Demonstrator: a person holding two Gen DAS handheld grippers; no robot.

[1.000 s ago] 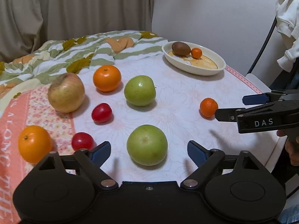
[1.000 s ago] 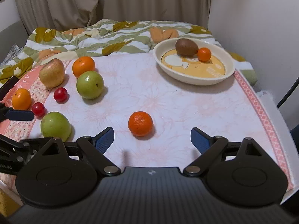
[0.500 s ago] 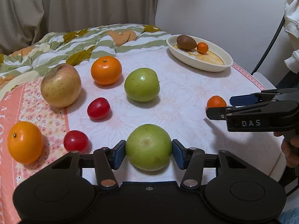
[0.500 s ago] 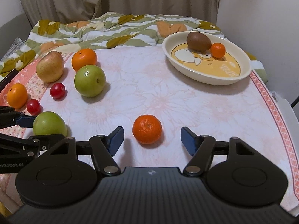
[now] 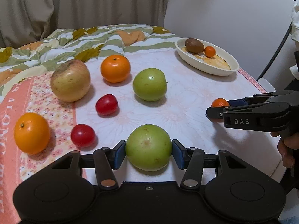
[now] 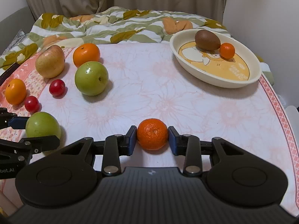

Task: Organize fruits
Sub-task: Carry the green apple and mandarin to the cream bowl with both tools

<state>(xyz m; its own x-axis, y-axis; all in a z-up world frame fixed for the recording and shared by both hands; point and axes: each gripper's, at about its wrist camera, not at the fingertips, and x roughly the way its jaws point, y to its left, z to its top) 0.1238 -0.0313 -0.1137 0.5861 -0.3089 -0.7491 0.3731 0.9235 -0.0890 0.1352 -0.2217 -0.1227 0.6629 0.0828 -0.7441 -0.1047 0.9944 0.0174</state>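
Both wrist views look down close over the table (image 5: 196, 97), sharing the dish (image 6: 214, 78).

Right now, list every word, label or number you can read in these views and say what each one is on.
"DAS": white letters on the side of the right gripper.
"oot.AI": cut-off print on the left gripper body at the frame edge.
Large peach letters on the tablecloth border: cut off, not readable.
Print inside the dish: too blurred to read.

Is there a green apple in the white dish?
No, the white dish holds only a kiwi and a small mandarin.
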